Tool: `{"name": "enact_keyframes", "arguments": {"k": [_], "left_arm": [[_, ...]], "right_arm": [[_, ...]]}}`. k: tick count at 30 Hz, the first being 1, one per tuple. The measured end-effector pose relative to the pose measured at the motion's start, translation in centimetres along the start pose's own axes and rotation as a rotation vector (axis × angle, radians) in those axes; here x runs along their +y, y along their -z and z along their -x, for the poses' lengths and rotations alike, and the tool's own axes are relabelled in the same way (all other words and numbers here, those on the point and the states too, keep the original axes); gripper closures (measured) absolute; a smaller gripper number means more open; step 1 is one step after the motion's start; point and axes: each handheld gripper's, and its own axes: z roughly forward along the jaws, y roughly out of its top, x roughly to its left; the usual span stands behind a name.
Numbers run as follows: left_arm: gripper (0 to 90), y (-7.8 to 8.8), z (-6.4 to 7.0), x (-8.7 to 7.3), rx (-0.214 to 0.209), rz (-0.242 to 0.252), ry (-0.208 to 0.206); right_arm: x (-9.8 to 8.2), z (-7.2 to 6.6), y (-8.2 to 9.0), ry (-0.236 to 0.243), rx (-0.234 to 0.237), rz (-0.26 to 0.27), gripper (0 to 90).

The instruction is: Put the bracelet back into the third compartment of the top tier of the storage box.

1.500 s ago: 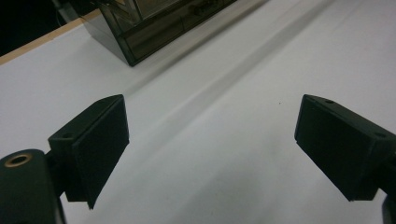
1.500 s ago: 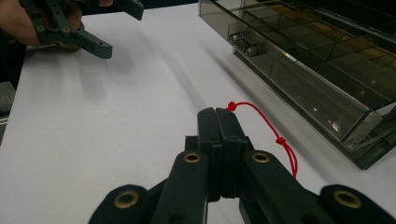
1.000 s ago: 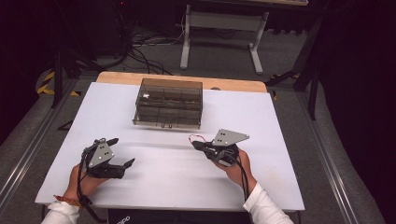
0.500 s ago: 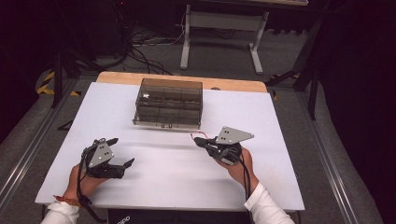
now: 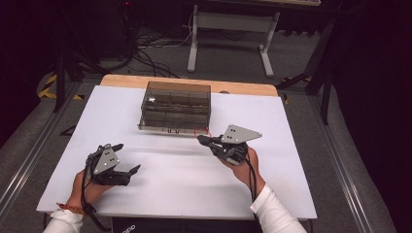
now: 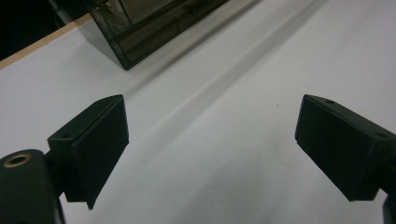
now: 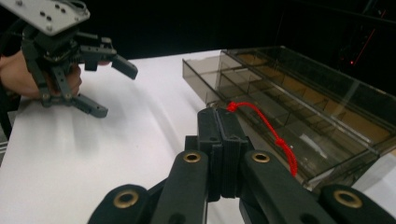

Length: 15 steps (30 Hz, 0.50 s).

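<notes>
A smoky clear compartment box [image 5: 176, 108] lies at the far middle of the white table [image 5: 291, 160]. My right gripper [image 5: 200, 139] sits just off the box's near right corner, with its jaws pressed together on a thin red string [image 7: 266, 133]. The string [image 5: 201, 131] sticks out at the tips of the right gripper [image 7: 218, 114] and trails back beside the box [image 7: 299, 107]. My left gripper [image 5: 128, 157] rests near the front left, open and with nothing in it. In the left gripper view its own jaws [image 6: 210, 149] stand wide over bare table, the box [image 6: 140, 23] far off. The left gripper [image 7: 116, 91] appears across the table.
A wooden strip [image 5: 243, 88] edges the table's far side. Beyond it are a floor with cables [image 5: 150, 48] and a white stand [image 5: 228, 22]. Metal rails [image 5: 29, 160] run along both sides of the table.
My right gripper has crept a little farther from me, toward the box's near right corner, with the red string still in it. The left gripper has stayed put.
</notes>
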Motion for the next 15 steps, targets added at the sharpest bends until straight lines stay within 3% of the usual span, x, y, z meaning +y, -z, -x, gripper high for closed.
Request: {"name": "enact_keyframes", "arguments": {"k": [15], "left_arm": [[10.7, -0.1, 0.0, -0.1, -0.006, -0.006, -0.003]], "right_arm": [[2.6, 0.7, -2.4, 0.032, -0.001, 0.011, 90.0]]}}
